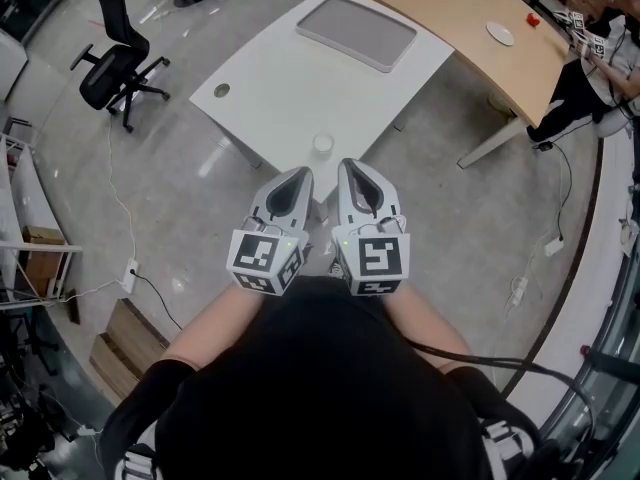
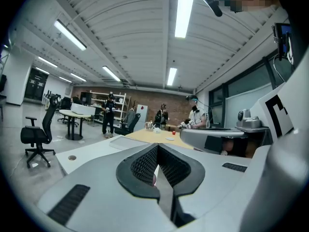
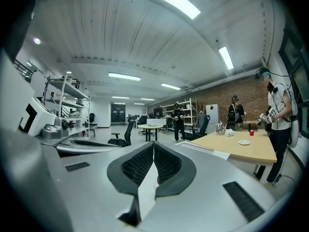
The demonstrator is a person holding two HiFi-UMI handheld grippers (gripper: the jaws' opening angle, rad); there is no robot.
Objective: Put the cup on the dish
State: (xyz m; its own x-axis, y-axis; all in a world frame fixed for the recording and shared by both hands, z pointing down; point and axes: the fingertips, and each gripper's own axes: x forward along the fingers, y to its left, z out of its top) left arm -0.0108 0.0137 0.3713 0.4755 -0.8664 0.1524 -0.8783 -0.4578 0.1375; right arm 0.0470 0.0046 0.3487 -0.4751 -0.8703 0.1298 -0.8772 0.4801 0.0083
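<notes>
Lower centre, the left gripper [image 1: 298,176] is clenched on nothing, carried low in front of the body since there's nothing within reach to grab yet. Just above its tip in the frame sits the small white cup [image 1: 322,144], on the near corner of the white table [image 1: 280,78]. Right beside it the right gripper [image 1: 350,168] is pinched empty too, both noses aimed at that cup, while what looks like the dish [image 1: 500,34] waits upper right on the wooden table [image 1: 440,3], well apart.

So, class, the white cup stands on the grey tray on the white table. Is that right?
No. The head view shows the cup standing on the bare top of the white table, near the edge closest to the person, apart from the grey tray.
</notes>
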